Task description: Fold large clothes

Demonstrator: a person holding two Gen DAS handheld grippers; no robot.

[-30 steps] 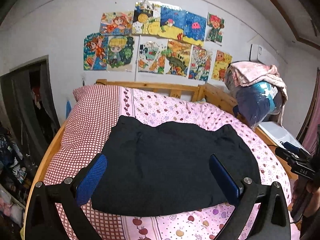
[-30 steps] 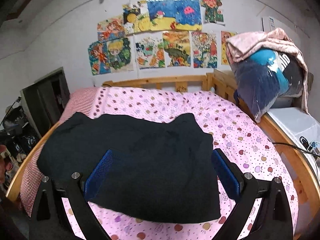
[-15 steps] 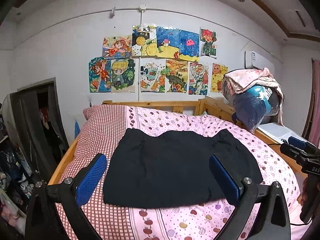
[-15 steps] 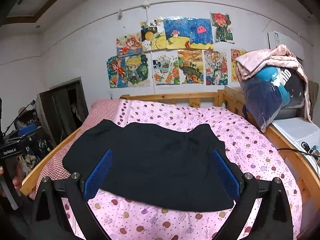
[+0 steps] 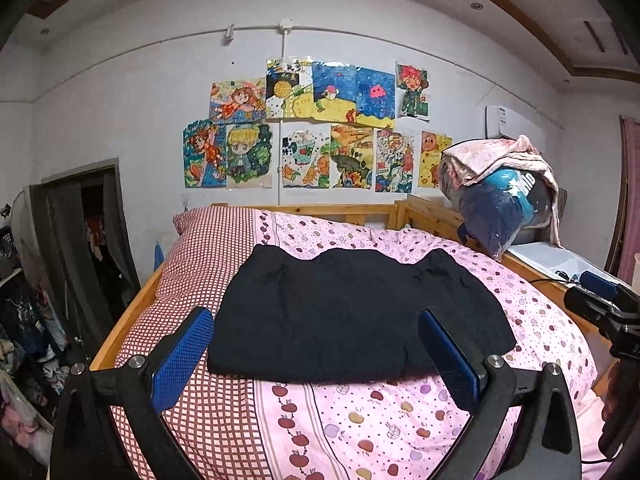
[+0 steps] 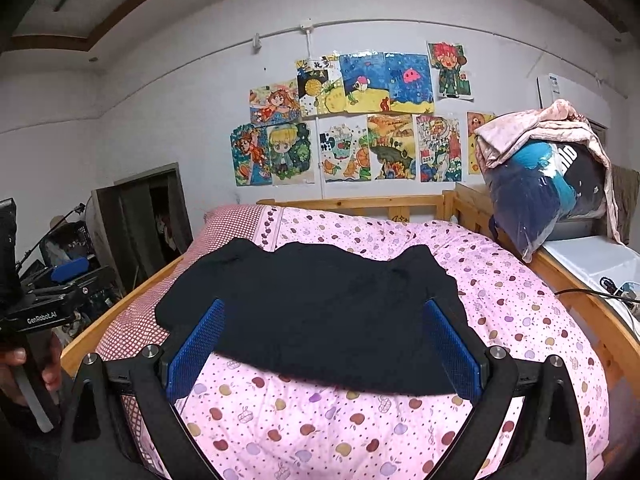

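On a pink apple-print bed (image 5: 540,320), a folded black garment (image 5: 352,312) lies flat as the left gripper (image 5: 316,344) and right gripper (image 6: 326,344) hover short of it, fingers spread wide and empty; a one-sided grab could undo the fold.

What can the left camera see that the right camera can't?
Only the left wrist view shows the right tongs' handle at the right edge and the dark red curtain behind it. Only the right wrist view shows the left tongs' handle held in a hand at the left edge. Both show their own open blue-padded tongs, the black garment lying flat on the pink bedspread, the drawings on the wall and the bagged bundle.
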